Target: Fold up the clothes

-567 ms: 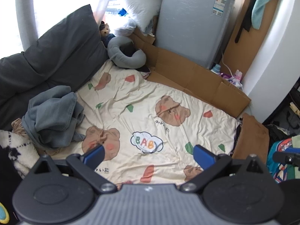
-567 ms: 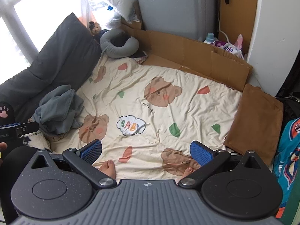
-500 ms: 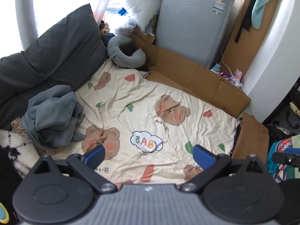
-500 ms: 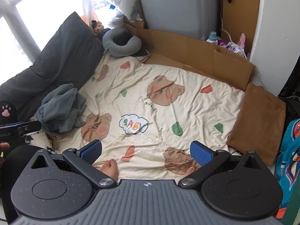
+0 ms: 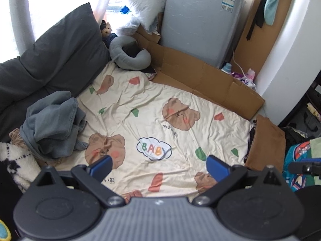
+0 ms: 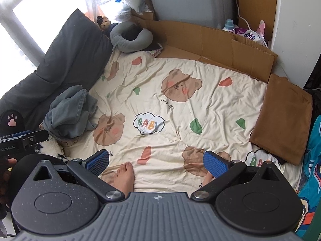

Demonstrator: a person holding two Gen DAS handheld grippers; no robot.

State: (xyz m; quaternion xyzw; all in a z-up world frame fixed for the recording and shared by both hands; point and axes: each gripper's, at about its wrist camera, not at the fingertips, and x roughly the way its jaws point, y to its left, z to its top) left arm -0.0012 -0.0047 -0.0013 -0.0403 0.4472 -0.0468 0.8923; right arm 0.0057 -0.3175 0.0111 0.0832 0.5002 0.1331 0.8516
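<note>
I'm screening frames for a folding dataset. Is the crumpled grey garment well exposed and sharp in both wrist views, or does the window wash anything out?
Left wrist view: window blown white, grey garment evenly lit and sharp, edges bent by fisheye. Right wrist view: same window glare, garment clear.

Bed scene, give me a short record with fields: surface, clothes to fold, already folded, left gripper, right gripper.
surface: cream bear-print sheet
clothes to fold: crumpled grey garment at the sheet's left edge
already folded: brown cloth at the right edge
left gripper: open, empty, above the sheet
right gripper: open, empty, above the sheet
</note>
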